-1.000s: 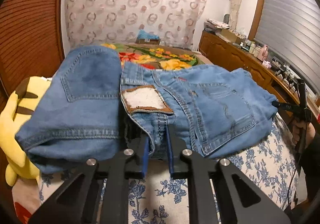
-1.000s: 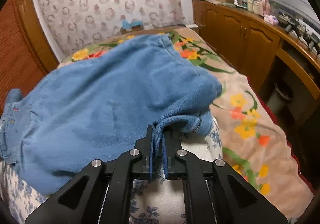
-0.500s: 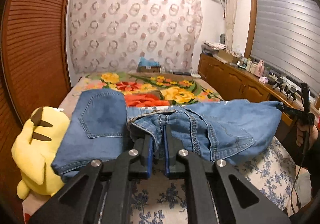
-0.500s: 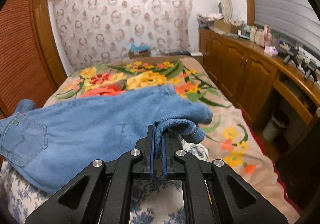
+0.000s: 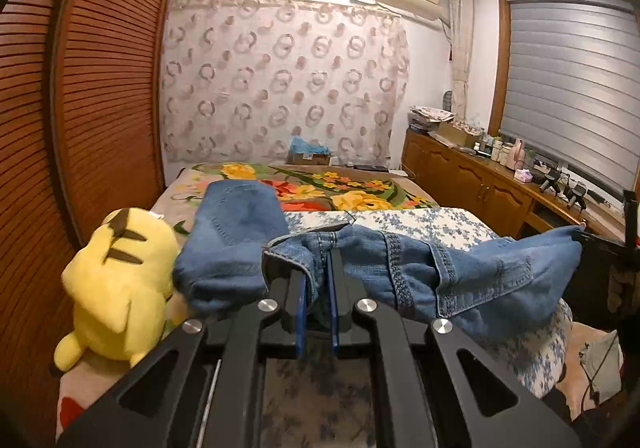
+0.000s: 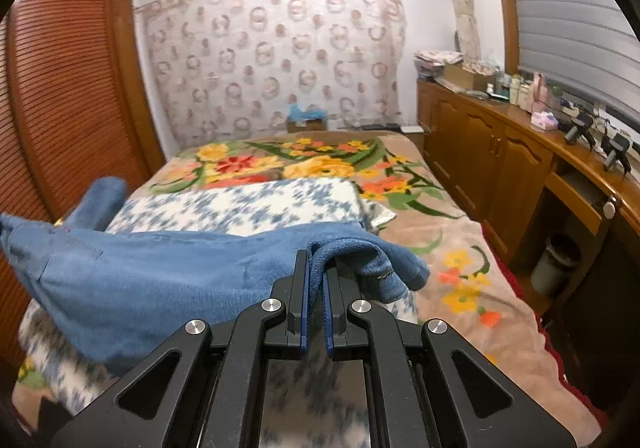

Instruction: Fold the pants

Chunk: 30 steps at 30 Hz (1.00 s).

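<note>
Blue jeans (image 5: pixel 472 272) hang stretched above the bed between both grippers. My left gripper (image 5: pixel 317 272) is shut on a bunched fold of denim near the waistband. One end of the jeans (image 5: pixel 236 232) droops to its left beside the plush toy. In the right wrist view my right gripper (image 6: pixel 315 272) is shut on a folded edge of the jeans (image 6: pixel 160 272), which spread leftward and sag over the blue-and-white floral sheet (image 6: pixel 248 203). The right gripper's black frame (image 5: pixel 624 232) shows at the right edge of the left wrist view, holding the cloth's far corner.
A yellow plush toy (image 5: pixel 116 284) lies at the bed's left edge by the slatted wooden wardrobe (image 5: pixel 80 107). A floral blanket (image 6: pixel 320 163) covers the far bed. Wooden cabinets (image 6: pixel 500 151) with clutter line the right wall; a bin (image 6: pixel 554 264) stands below.
Both grippers have lifted and pulled back with the jeans, which rose off the bed and now hang stretched between them. The floral sheet beneath has come into view.
</note>
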Tool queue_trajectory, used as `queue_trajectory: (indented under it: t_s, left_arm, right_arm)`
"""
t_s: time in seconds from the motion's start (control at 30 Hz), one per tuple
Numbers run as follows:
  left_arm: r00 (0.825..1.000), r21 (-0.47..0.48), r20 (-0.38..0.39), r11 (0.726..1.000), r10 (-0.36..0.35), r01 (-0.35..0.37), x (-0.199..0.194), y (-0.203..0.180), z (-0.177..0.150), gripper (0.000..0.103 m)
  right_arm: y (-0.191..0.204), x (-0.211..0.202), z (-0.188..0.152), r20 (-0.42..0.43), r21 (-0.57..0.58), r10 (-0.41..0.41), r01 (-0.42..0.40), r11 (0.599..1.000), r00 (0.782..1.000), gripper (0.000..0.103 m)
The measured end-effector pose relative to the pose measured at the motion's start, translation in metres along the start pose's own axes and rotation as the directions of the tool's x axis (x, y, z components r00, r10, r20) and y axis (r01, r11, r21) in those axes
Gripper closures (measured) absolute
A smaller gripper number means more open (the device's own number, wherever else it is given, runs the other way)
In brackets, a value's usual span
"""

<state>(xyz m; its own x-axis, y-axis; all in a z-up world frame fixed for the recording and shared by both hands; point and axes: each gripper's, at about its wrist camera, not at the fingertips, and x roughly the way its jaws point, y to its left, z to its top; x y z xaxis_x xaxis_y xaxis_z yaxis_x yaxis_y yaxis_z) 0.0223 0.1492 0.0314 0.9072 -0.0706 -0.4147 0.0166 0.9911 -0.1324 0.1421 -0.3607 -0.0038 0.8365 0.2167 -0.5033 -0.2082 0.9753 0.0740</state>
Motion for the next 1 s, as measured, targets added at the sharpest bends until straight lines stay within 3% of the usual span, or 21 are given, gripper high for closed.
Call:
queue_trajectory:
  t_s: [0.13,0.3,0.4,0.47,0.7,0.9,1.0]
  left_arm:
    - [0.997,-0.020,-0.074,1.000,0.003,-0.004,-0.006,0.008,-0.028,0.096]
    - [0.980,-0.013,-0.198,1.000,0.013,-0.016,0.008,0.010,-0.070,0.090]
    - [0.972,-0.013,-0.233,1.000,0.014,-0.018,0.010,0.007,-0.082,0.084]
    - [0.970,-0.005,-0.243,1.000,0.012,-0.014,0.008,0.005,-0.087,0.080]
    - [0.970,-0.023,-0.245,1.000,0.009,-0.015,-0.003,0.018,-0.090,0.058]
    - [0.973,-0.012,-0.231,1.000,0.001,-0.004,0.000,0.015,-0.082,0.051]
    - [0.974,-0.002,-0.225,1.000,-0.011,0.011,0.009,0.002,-0.079,0.051]
  right_arm:
    - [0.012,-0.017,-0.032,-0.043,-0.003,0.045,-0.045,0.999,0.998,0.100]
    - [0.008,-0.005,-0.069,-0.115,0.021,0.048,-0.046,0.999,0.992,0.099]
    - [-0.001,0.004,-0.088,-0.164,0.073,0.058,-0.047,0.996,0.985,0.098]
    - [-0.005,0.003,-0.097,-0.175,0.071,0.051,-0.039,0.997,0.983,0.098]
    - [-0.015,-0.014,-0.109,-0.194,0.049,0.014,-0.005,0.999,0.981,0.079]
    - [-0.025,-0.030,-0.099,-0.141,0.052,-0.021,0.029,0.998,0.990,0.056]
    - [-0.032,-0.030,-0.096,-0.127,0.071,-0.030,0.039,0.997,0.991,0.054]
